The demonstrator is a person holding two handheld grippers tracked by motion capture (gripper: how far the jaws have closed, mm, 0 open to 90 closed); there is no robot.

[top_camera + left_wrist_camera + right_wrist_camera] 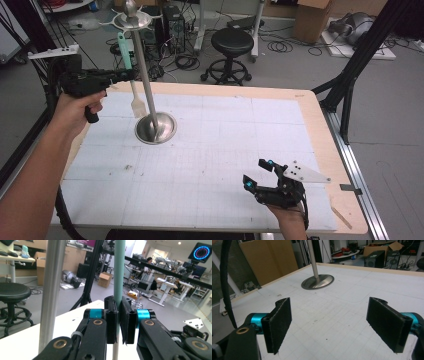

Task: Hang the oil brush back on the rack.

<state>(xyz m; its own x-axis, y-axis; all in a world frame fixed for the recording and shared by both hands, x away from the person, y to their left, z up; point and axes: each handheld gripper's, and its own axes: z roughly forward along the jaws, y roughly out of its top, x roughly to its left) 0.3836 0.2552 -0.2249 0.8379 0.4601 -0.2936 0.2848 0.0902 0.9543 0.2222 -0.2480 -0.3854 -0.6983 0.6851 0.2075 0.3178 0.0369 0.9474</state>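
Note:
A steel stand rises from a round base point(155, 128) on the white table; its pole point(142, 70) ends in a disc with hooks point(131, 19). My left gripper point(126, 75) is shut on a utensil with a teal handle point(121, 50) and a pale head point(138, 106) that hangs upright just left of the pole, above the table. In the left gripper view the pads point(111, 315) clamp the teal handle point(119, 270), with the pole point(51, 290) to the left. My right gripper point(258, 174) rests open near the front right. Its jaws point(329, 305) stand wide with nothing between them, facing the stand's base point(318, 281).
The table has a wooden rim point(320, 125). A small wooden stick point(342, 217) lies at its front right corner. Beyond the far edge stand a black stool point(232, 42) and a cardboard box point(312, 17). A black tripod leg point(350, 75) stands off the right side.

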